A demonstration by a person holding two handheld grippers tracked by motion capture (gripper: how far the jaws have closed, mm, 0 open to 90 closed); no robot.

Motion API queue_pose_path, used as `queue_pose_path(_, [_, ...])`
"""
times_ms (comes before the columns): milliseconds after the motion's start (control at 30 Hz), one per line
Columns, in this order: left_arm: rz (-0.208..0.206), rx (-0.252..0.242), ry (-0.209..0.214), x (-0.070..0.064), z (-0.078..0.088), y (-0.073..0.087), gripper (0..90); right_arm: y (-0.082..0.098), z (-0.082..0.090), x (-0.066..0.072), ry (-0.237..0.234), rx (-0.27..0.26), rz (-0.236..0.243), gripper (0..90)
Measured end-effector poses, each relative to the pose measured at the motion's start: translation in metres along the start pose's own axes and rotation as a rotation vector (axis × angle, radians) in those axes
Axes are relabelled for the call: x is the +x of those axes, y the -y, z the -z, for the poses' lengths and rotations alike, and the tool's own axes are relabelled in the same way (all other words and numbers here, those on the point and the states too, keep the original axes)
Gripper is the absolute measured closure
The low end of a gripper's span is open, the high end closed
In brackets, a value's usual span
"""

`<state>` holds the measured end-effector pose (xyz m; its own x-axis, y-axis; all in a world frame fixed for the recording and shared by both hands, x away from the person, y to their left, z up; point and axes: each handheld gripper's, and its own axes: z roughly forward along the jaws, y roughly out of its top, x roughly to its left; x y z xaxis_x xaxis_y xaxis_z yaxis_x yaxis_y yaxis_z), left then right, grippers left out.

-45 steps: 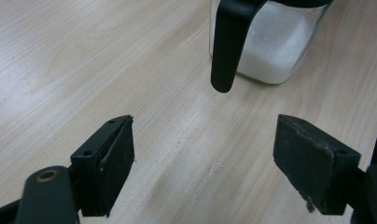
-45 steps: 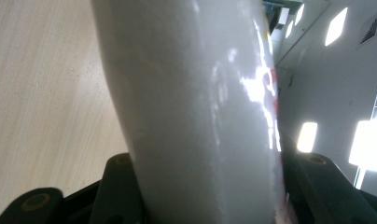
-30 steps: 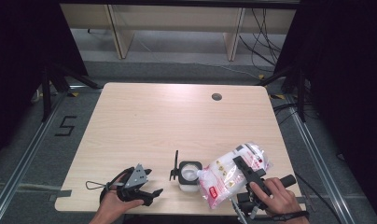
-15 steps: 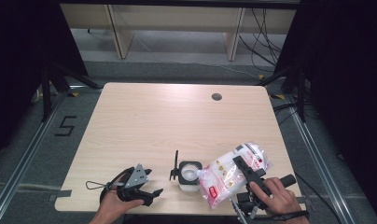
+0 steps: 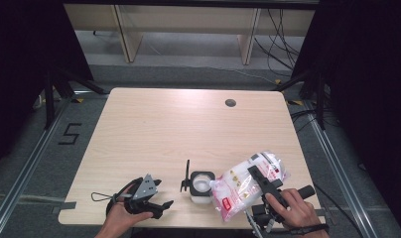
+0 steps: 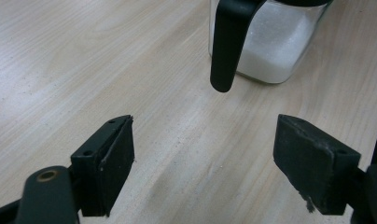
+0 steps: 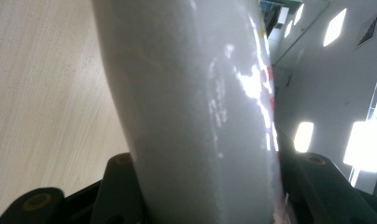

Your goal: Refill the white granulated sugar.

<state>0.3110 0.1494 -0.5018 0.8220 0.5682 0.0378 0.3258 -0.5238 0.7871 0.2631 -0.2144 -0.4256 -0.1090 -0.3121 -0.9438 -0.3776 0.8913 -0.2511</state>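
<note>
At the near edge of a wooden table (image 5: 154,134), a person works two hand-held grippers over a refill job that looks under way but not finished. The right gripper (image 5: 260,181) is clamped on a plastic bag (image 5: 248,186) of white granules, its jaws pressing the bag from both sides, as the right gripper view shows with the bag (image 7: 196,107) bulging up between them. The bag is held tilted, its lower end just beside, perhaps over, the open mouth of a small clear jar (image 5: 201,184) that stands upright near the table's front edge. The jar (image 6: 270,42) already holds white granules across its bottom, and its black handle (image 6: 226,42) hangs down toward the left gripper (image 6: 203,163), whose jaws stand wide apart with nothing between them, low over the bare wood and short of the handle. In the high view the left gripper (image 5: 151,198) rests at the table's near left, apart from the jar. Judging from the bag, still plump, most of the pouring seems left to do; whether granules are flowing now cannot be told. Steadying the jar by its handle appears not yet done.
</note>
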Motion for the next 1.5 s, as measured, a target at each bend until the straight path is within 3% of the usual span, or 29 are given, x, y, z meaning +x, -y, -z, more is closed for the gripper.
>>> queue_pose_path(67, [0.011, -0.01, -0.001, -0.001, -0.001, 0.0, 20.1, 0.0, 0.0, 0.001, 0.016, -0.007, -0.005, 55.0])
queue_pose_path(100, [0.01, -0.01, 0.003, 0.0, -0.001, 0.0, 20.0, 0.001, -0.001, 0.004, -0.004, -0.008, -0.058, 55.0])
queue_pose_path(267, [0.002, 0.005, 0.013, 0.001, 0.001, 0.0, 20.1, 0.003, -0.001, 0.005, -0.016, -0.022, -0.104, 55.2])
queue_pose_path(367, [-0.004, 0.005, 0.007, 0.001, 0.001, -0.001, 20.1, 0.005, -0.002, 0.01, -0.045, -0.034, -0.179, 55.6])
queue_pose_path(433, [0.0, 0.008, 0.007, 0.001, 0.001, -0.001, 20.0, 0.006, -0.003, 0.01, -0.048, -0.057, -0.187, 56.0])
queue_pose_path(533, [-0.001, 0.008, 0.007, 0.001, 0.001, -0.001, 20.1, 0.009, -0.005, 0.013, -0.077, -0.083, -0.265, 56.8])
queue_pose_path(567, [0.002, 0.005, 0.01, 0.001, 0.001, -0.001, 20.1, 0.009, -0.004, 0.019, -0.09, -0.066, -0.355, 57.1])
queue_pose_path(600, [-0.005, 0.001, -0.003, 0.001, 0.001, 0.0, 20.1, 0.011, -0.007, 0.015, -0.085, -0.101, -0.3, 57.3])
queue_pose_path(667, [0.0, 0.009, 0.006, 0.001, 0.001, -0.001, 20.1, 0.012, -0.008, 0.017, -0.1, -0.105, -0.332, 57.9])
queue_pose_path(700, [-0.011, 0.02, -0.004, 0.002, 0.001, -0.001, 20.0, 0.013, -0.008, 0.02, -0.113, -0.109, -0.378, 58.1])
queue_pose_path(767, [-0.001, 0.003, -0.001, 0.0, 0.0, 0.0, 20.1, 0.016, -0.01, 0.02, -0.118, -0.131, -0.387, 58.8])
queue_pose_path(800, [-0.033, 0.003, -0.002, 0.002, 0.0, -0.001, 20.0, 0.017, -0.011, 0.023, -0.131, -0.136, -0.429, 59.3])
queue_pose_path(833, [-0.018, -0.009, -0.001, 0.001, 0.0, -0.001, 20.1, 0.017, -0.011, 0.025, -0.138, -0.141, -0.47, 59.7])
queue_pose_path(900, [0.002, 0.003, -0.003, 0.0, 0.0, 0.0, 20.1, 0.018, -0.013, 0.024, -0.141, -0.148, -0.459, 60.3])
queue_pose_path(1067, [0.0, 0.008, 0.006, 0.001, 0.001, -0.001, 20.1, 0.017, -0.01, 0.029, -0.143, -0.148, -0.488, 61.3])
queue_pose_path(1100, [-0.001, 0.009, 0.006, 0.001, 0.001, 0.0, 20.1, 0.016, -0.009, 0.027, -0.139, -0.158, -0.461, 61.3])
queue_pose_path(1133, [0.009, -0.007, 0.002, 0.0, 0.0, 0.0, 20.1, 0.015, -0.008, 0.028, -0.145, -0.155, -0.485, 61.4])
queue_pose_path(1167, [0.008, -0.009, 0.003, 0.0, 0.0, 0.0, 20.1, 0.016, -0.009, 0.025, -0.133, -0.172, -0.434, 61.4])
queue_pose_path(1233, [0.009, -0.011, 0.001, 0.0, 0.0, 0.0, 20.1, 0.015, -0.008, 0.025, -0.146, -0.178, -0.469, 61.5])
queue_pose_path(1300, [-0.003, 0.007, 0.006, 0.001, 0.001, 0.0, 20.1, 0.015, -0.009, 0.024, -0.134, -0.183, -0.464, 61.6])
queue_pose_path(1333, [0.001, -0.004, 0.001, 0.0, 0.0, 0.0, 20.1, 0.014, -0.008, 0.027, -0.157, -0.177, -0.537, 61.7])
queue_pose_path(1400, [-0.003, 0.001, -0.006, 0.0, 0.0, 0.0, 20.1, 0.016, -0.01, 0.028, -0.159, -0.187, -0.544, 61.8])
queue_pose_path(1433, [0.001, 0.002, -0.001, 0.0, 0.0, 0.0, 20.2, 0.017, -0.011, 0.027, -0.149, -0.194, -0.523, 61.9])
queue_pose_path(1500, [0.001, 0.001, -0.001, 0.0, 0.0, 0.0, 20.2, 0.017, -0.013, 0.03, -0.16, -0.198, -0.576, 62.1])
